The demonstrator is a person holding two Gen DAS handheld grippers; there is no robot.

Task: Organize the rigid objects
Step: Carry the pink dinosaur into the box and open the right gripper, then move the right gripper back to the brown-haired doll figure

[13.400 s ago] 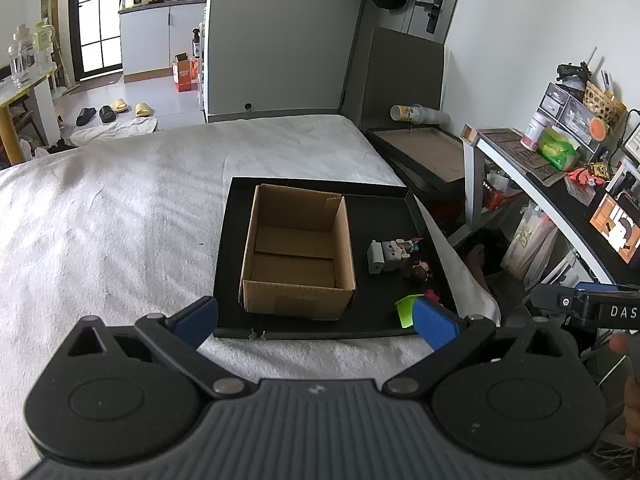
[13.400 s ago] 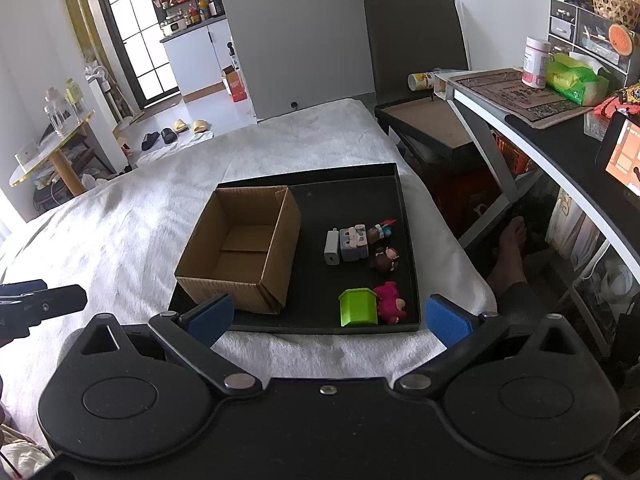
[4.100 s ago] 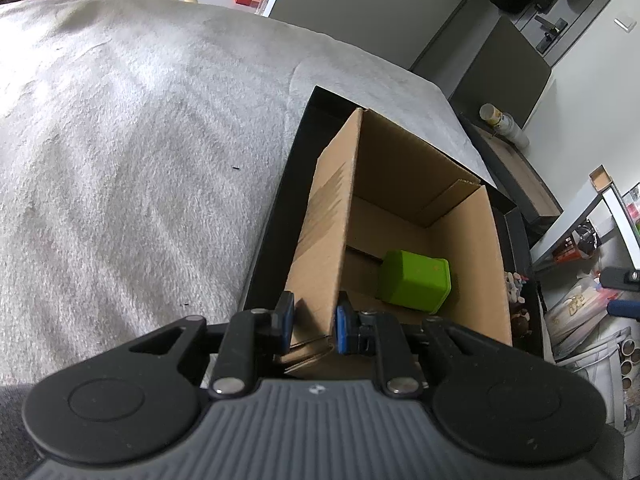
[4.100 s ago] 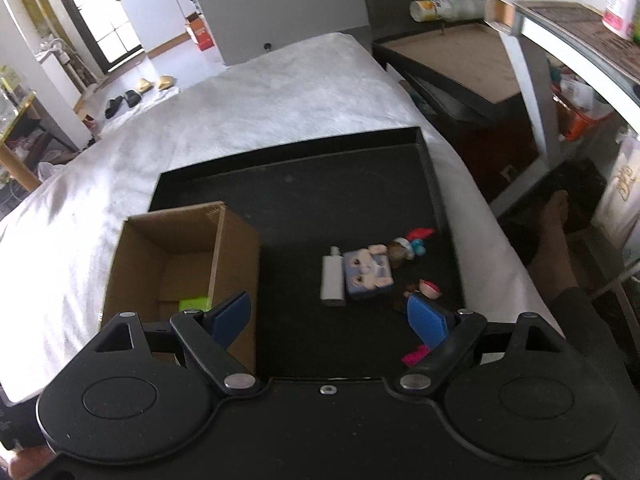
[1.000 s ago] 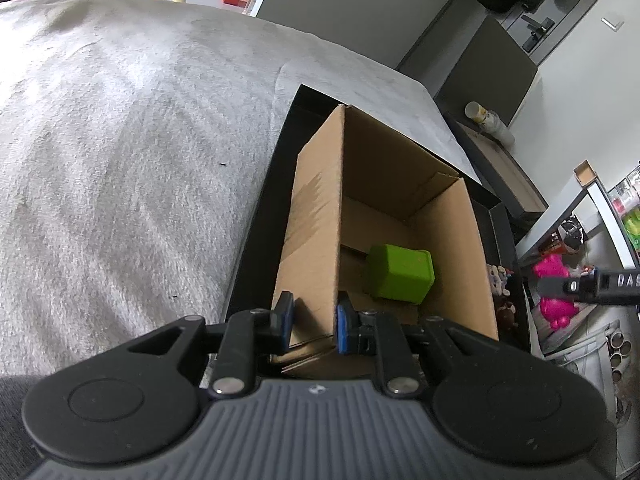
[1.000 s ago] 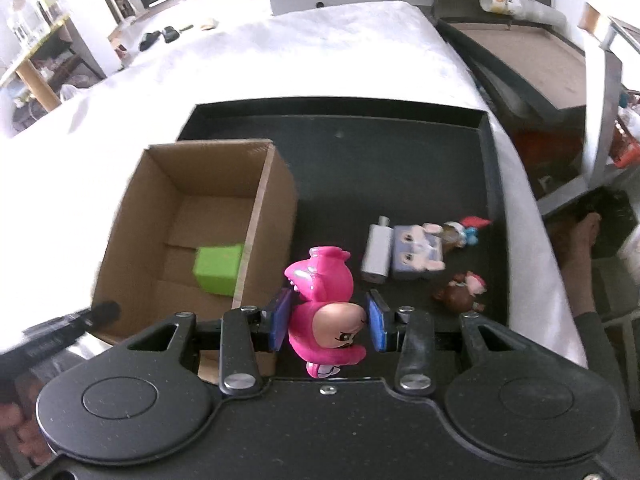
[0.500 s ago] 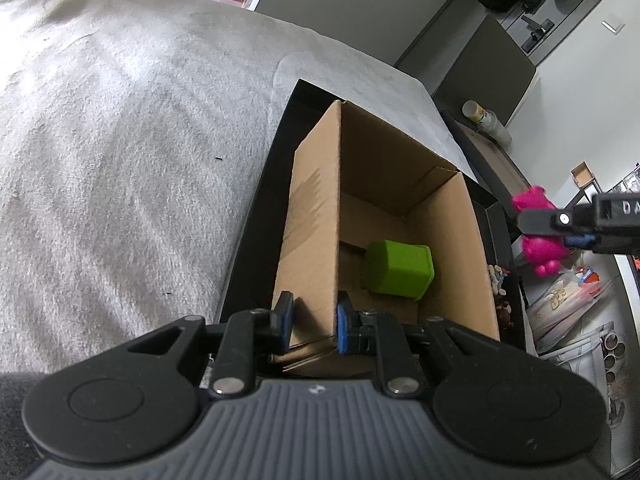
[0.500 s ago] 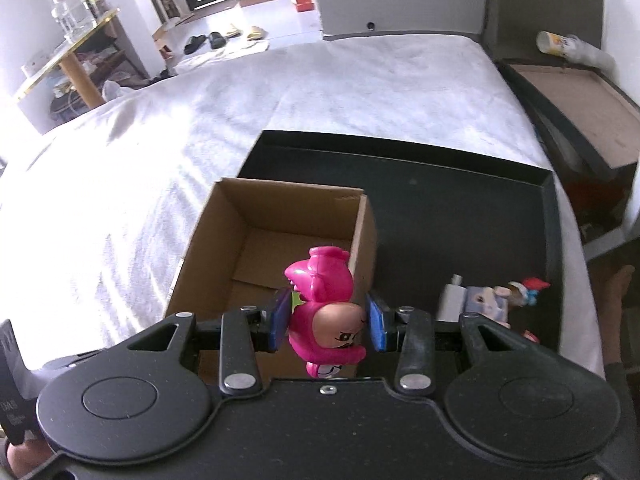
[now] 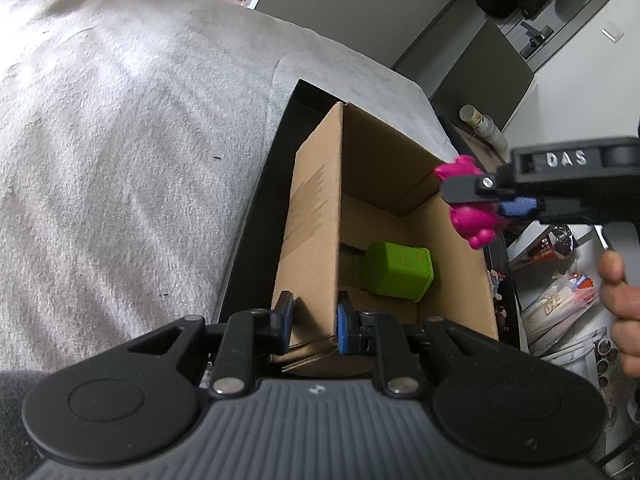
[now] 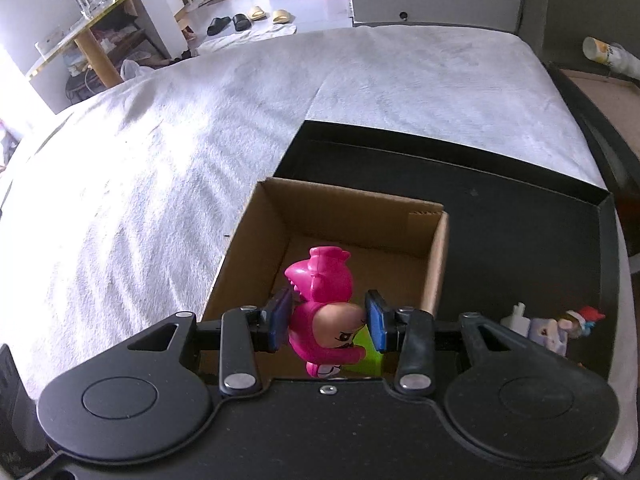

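Right gripper (image 10: 327,322): blue pads pressed on both sides of a pink toy figure (image 10: 322,304), face turned toward the camera; figure held above the open top of the cardboard box (image 10: 436,256), toward its near right part; in the left wrist view the same figure (image 9: 472,216) hangs over the box's right wall, clear of it. Left gripper (image 9: 312,326): pads clamped on the near left wall of the cardboard box (image 9: 316,216), one pad outside, one inside. Green block (image 9: 396,270) lies on the box floor, toward the near end; only a corner of it (image 10: 366,354) shows under the figure in the right wrist view. Box stands at the left of a black tray (image 10: 532,240); small white and pale toys (image 10: 548,326) lie on the tray right of the box; tray rests on a white blanket (image 10: 200,128). A hand (image 9: 624,304) shows at the right edge, behind the right gripper.
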